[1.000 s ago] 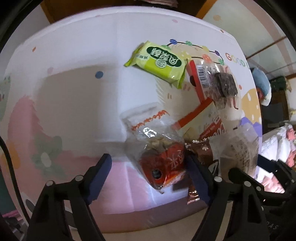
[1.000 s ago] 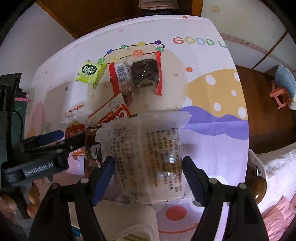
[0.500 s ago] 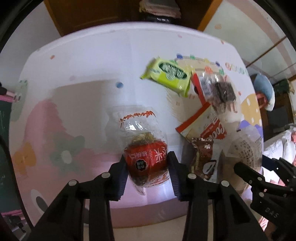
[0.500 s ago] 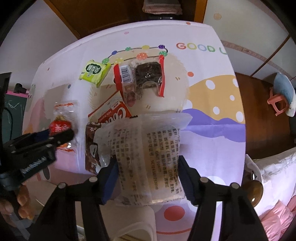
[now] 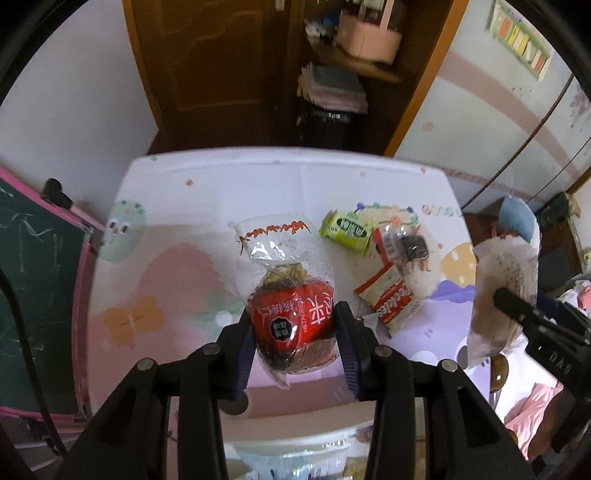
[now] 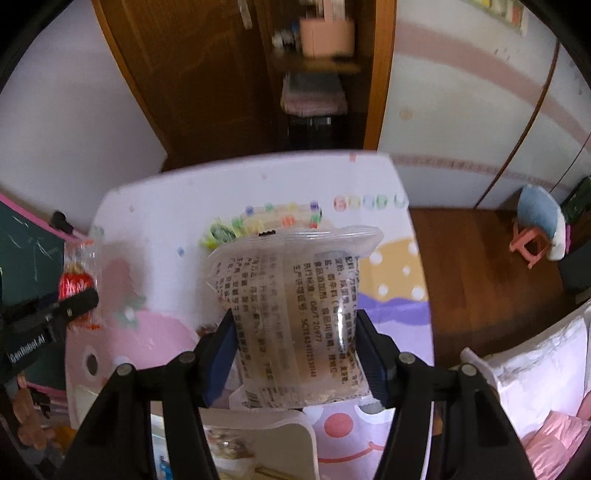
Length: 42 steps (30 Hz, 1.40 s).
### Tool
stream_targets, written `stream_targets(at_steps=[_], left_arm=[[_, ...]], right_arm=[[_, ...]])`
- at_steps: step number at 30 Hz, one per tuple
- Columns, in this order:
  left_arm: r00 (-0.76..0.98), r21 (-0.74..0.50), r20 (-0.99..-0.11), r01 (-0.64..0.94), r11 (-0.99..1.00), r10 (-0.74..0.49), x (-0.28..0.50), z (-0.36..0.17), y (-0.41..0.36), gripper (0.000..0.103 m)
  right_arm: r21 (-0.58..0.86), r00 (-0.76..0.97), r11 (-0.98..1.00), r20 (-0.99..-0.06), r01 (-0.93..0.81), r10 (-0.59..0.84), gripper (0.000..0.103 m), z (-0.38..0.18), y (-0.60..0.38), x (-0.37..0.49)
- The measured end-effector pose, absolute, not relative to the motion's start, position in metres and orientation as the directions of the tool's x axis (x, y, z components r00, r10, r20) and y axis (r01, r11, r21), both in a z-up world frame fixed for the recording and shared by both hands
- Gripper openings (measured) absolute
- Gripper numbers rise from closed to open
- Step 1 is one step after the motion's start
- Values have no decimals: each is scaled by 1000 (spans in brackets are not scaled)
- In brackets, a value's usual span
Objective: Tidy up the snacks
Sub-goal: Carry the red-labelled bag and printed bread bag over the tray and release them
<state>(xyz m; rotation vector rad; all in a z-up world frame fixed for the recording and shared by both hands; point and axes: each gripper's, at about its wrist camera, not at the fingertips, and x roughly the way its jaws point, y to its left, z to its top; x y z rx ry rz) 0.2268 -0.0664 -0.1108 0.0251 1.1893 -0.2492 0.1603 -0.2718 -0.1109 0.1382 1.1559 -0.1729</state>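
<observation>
1. We see the left gripper (image 5: 295, 332) clamped on a red snack bag (image 5: 291, 321), lifted
2. Right gripper (image 6: 295, 350) clamps a clear pack (image 6: 295, 314)
3. Three snacks left on the bench (image 5: 207, 206)

In your right wrist view, the clear printed snack bag (image 6: 295, 317) hides the worktop (image 6: 155, 206) behind it, and the green packet (image 6: 218, 234) is blurred beyond reading. In your left wrist view, the cookie packet (image 5: 393, 304) is partly covered by the dark-cake pack (image 5: 406, 247). The shelf contents (image 6: 325, 35) are smeared.
</observation>
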Motion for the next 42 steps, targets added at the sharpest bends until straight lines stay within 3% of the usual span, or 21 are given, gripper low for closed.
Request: stream_targets(at_steps=[10, 21, 42], left_arm=[[466, -113, -861, 212, 971, -202, 165, -31, -33, 39], [544, -114, -810, 217, 970, -217, 93, 17, -6, 39], [447, -103, -864, 294, 950, -232, 12, -24, -36, 39]], right_arm=[[50, 537, 990, -843, 130, -28, 61, -20, -237, 111], [71, 565, 997, -824, 16, 49, 61, 20, -207, 47], [115, 498, 993, -860, -18, 109, 61, -1, -186, -20]])
